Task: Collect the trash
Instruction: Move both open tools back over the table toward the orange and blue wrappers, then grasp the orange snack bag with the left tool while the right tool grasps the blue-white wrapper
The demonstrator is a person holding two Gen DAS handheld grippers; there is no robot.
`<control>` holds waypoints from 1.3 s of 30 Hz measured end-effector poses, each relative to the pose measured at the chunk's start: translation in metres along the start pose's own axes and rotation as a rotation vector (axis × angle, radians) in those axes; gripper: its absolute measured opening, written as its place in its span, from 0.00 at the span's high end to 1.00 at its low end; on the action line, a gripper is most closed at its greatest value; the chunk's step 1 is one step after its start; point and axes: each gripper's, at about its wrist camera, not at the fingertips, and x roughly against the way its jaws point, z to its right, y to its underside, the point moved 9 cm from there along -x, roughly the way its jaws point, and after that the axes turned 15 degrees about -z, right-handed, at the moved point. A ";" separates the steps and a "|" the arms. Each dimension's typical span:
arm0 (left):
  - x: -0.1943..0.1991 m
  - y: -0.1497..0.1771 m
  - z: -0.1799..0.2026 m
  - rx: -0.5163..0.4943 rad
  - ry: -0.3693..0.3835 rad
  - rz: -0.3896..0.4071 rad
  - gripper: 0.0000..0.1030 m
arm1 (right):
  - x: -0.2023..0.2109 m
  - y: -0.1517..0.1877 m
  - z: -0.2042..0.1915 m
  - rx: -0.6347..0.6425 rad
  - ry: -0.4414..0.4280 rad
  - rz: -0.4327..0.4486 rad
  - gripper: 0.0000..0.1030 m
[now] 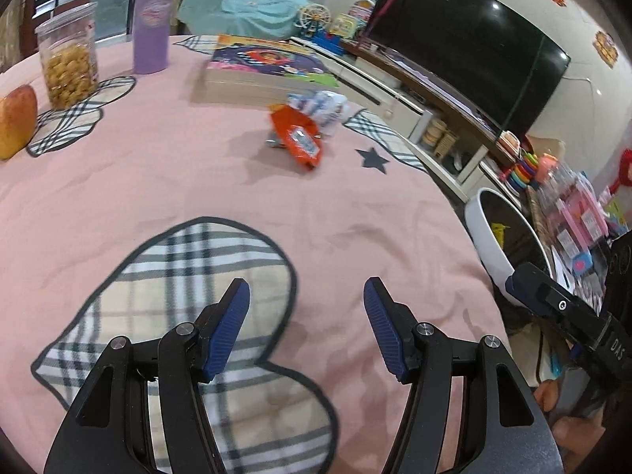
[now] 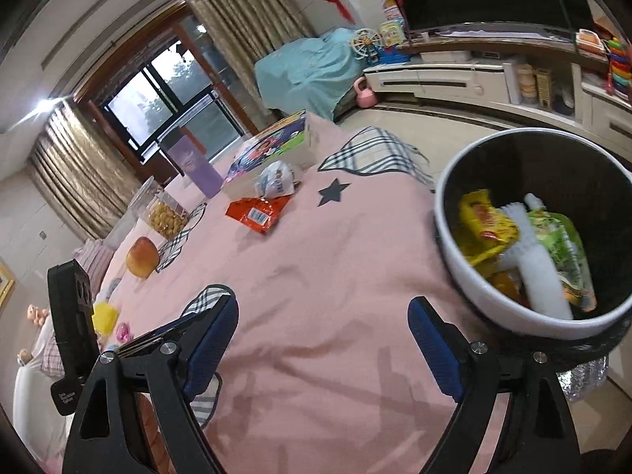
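Crinkly orange wrapper on pink cloth; both hand-held grippers agape, empty.

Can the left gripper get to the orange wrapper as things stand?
Probably yes. The left gripper is open and empty, and only bare pink tablecloth lies between it and the orange wrapper. The white-and-blue wrapper sits just behind it, not in the path.

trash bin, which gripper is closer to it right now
Right. The right gripper sits at the table edge right beside the trash bin, jaws open. The left gripper hovers open over the pink tablecloth, farther from the bin.
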 end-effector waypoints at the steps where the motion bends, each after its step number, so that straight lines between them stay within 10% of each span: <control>1: 0.001 0.000 -0.003 0.007 -0.001 0.001 0.41 | -0.002 -0.001 -0.003 0.008 0.000 0.002 0.14; 18: -0.009 -0.035 -0.020 0.045 0.006 0.004 0.41 | -0.048 -0.040 -0.019 -0.012 -0.061 -0.017 0.15; 39: -0.056 -0.115 -0.018 0.030 0.060 0.002 0.42 | -0.120 -0.138 -0.024 -0.053 -0.193 -0.078 0.41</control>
